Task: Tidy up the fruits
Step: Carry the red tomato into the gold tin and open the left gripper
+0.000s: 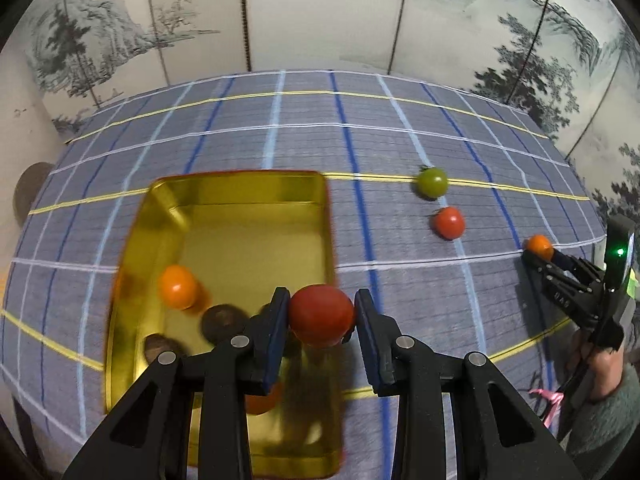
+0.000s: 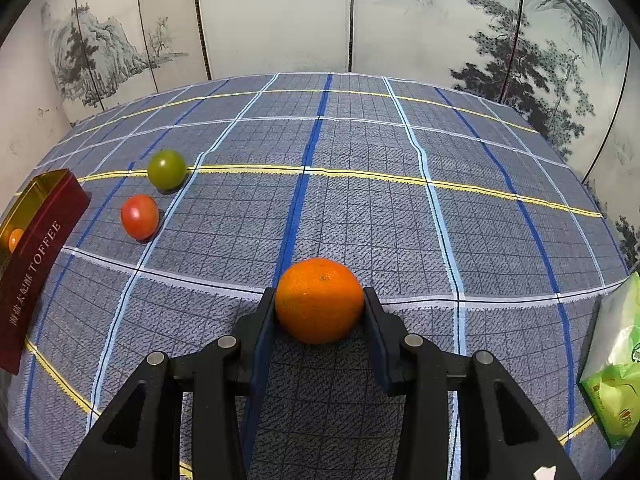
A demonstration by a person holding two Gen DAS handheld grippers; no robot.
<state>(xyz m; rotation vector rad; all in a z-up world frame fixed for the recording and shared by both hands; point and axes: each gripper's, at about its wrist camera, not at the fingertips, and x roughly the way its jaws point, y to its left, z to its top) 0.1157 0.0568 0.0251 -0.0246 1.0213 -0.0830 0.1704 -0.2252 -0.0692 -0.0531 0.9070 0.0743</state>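
Red tomato clamped in left gripper above gold tin; release best made low. Orange pinched by right gripper.

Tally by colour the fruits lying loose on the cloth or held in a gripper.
Red: 2 (held tomato, loose tomato)
Green: 1 (green tomato)
Orange: 1 (orange)
Total: 4

Checked cloth lies open; green tomato and red tomato crowd tin.
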